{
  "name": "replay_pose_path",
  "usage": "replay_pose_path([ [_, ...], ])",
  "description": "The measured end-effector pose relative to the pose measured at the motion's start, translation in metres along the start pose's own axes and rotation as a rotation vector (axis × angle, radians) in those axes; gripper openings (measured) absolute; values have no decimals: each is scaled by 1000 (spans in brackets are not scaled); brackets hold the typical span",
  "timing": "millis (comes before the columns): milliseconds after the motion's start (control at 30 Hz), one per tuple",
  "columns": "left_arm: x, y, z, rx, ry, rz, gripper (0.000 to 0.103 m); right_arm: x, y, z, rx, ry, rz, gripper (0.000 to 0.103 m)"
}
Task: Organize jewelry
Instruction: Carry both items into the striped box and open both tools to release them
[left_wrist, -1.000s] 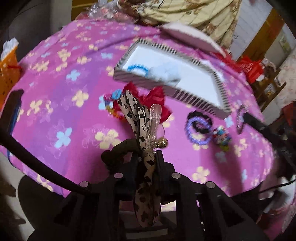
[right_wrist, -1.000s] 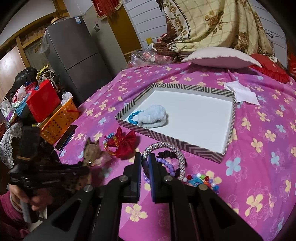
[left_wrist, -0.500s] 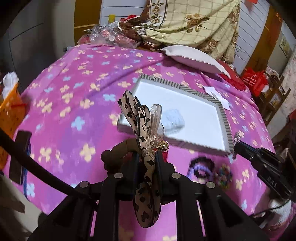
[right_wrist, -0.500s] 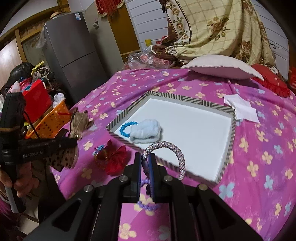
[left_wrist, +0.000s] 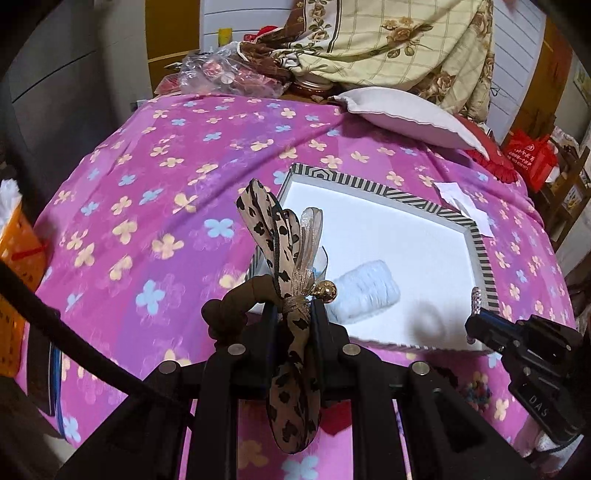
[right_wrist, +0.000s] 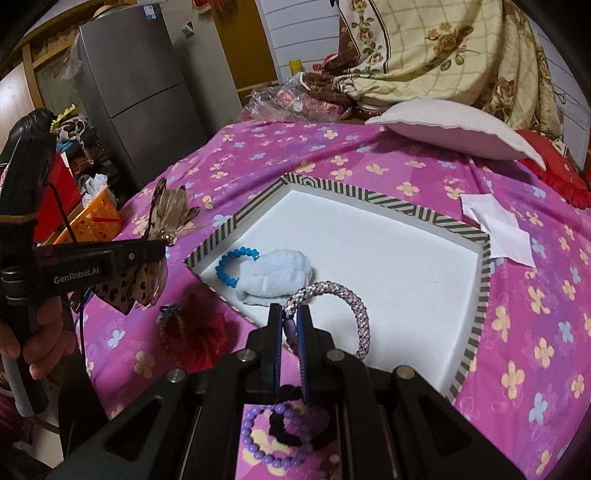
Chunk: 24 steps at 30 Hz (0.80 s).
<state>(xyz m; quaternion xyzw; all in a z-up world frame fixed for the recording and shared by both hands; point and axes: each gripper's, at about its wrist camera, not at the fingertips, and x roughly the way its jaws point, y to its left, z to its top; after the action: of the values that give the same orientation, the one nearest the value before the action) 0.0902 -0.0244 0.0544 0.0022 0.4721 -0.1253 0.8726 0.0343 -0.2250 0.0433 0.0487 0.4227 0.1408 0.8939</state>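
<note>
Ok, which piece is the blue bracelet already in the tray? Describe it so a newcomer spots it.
Find the white tray with the striped rim on the pink flowered bedspread. In its near left corner lies a pale blue fluffy scrunchie; the blue bracelet touches its left side, a thin ring of bright blue beads.

Both grippers have carried the leopard bow (left_wrist: 284, 258) and braided bracelet (right_wrist: 347, 299) over the striped tray (right_wrist: 484, 273).

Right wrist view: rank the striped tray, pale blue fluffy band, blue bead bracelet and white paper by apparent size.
1. striped tray
2. pale blue fluffy band and white paper, too alike to separate, and the paper lies farther off
3. blue bead bracelet
</note>
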Motion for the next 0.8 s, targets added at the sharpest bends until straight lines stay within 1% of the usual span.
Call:
replay_pose_path([
  [300, 38, -6, 27, -2, 48, -19, 37, 34, -10, 6, -17, 59, -19, 8],
  [567, 67, -13, 51, -19, 79, -42, 37, 61, -8, 9, -27, 106, 3, 8],
  [800, 96, -20, 65, -35, 109, -27, 38, 82, -7, 4, -25, 154, 7, 8],
])
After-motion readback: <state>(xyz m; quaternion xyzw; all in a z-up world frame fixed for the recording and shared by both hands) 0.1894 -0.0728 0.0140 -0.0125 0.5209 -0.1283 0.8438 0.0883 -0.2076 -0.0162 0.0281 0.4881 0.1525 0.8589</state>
